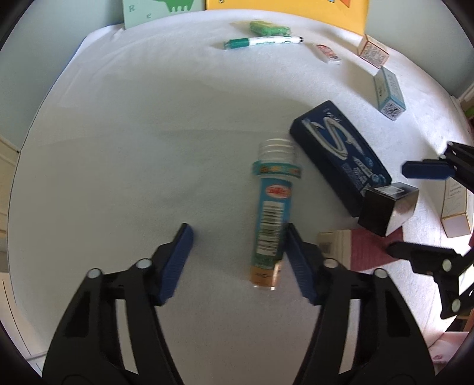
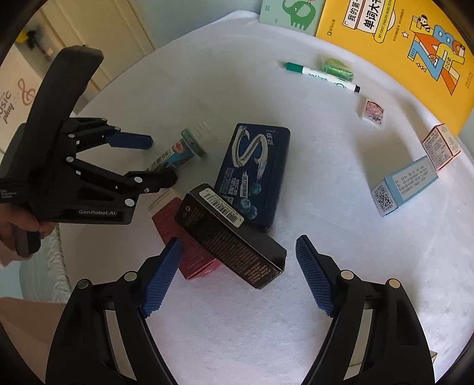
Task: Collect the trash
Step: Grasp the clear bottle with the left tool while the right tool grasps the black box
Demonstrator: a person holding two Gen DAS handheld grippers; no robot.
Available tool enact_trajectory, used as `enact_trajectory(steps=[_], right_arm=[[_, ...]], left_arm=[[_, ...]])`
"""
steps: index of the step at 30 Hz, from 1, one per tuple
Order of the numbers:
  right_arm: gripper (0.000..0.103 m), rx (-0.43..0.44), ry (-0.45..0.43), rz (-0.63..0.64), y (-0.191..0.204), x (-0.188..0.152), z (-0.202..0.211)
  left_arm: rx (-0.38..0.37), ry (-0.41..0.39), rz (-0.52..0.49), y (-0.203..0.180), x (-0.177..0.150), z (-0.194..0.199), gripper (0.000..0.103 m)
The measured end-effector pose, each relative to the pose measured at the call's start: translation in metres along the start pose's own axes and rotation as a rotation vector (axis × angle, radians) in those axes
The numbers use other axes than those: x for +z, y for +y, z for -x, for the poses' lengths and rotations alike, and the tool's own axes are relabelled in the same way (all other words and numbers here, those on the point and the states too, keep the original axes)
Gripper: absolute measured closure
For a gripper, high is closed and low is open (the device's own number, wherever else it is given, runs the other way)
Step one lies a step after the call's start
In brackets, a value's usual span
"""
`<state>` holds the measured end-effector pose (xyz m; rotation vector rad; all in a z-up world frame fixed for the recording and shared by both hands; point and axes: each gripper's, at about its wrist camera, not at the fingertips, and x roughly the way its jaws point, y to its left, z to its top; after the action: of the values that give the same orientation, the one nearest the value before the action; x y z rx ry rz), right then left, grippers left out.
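The left gripper [image 1: 237, 260] stands apart around the tube [image 1: 271, 225], one pad touching its right side. The right gripper [image 2: 238, 275], also apart, straddles the black box [image 2: 231, 237] at five o'clock of the tube. Reaching stage; next, both squeeze.

A white cloth covers the table [image 2: 296, 325] beneath the tongs. Beyond it stands a pale grey-green wall [image 1: 59, 23]; cream cabinet doors [image 2: 97, 32] show far left.

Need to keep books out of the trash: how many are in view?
2. The yellow book stands at the table's far edge; the pale green elephant book stands just left of it. More may be out of frame.
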<state>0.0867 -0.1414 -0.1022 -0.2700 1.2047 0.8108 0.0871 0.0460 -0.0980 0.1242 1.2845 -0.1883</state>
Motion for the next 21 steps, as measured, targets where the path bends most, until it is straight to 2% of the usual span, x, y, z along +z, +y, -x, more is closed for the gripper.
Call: enact_trajectory(steps=[2,3,5,7,10,21], right_arm=[[0.029,0.052,0.001,-0.024,-0.006,0.003,-0.002],[0.032,0.079,0.003,-0.038,-0.009,0.006,-0.004],[0.049,0.134,0.007,-0.066,-0.015,0.011,-0.005],[0.064,0.163,0.015,-0.1,-0.021,0.015,-0.004],[0.071,0.145,0.03,-0.095,-0.02,0.017,-0.003],[0.071,0.103,-0.083,-0.095,-0.012,0.003,0.049]], left_arm=[[-0.007,-0.003,-0.02,-0.005,0.001,0.001,0.061],[-0.011,-0.004,-0.026,-0.007,0.002,0.001,0.063],[-0.033,-0.006,-0.029,-0.009,0.004,0.002,0.084],[-0.06,0.0,-0.012,-0.01,0.009,0.0,0.084],[-0.072,0.001,-0.001,-0.007,0.009,-0.001,0.084],[-0.033,-0.047,0.013,-0.009,-0.001,0.027,0.084]])
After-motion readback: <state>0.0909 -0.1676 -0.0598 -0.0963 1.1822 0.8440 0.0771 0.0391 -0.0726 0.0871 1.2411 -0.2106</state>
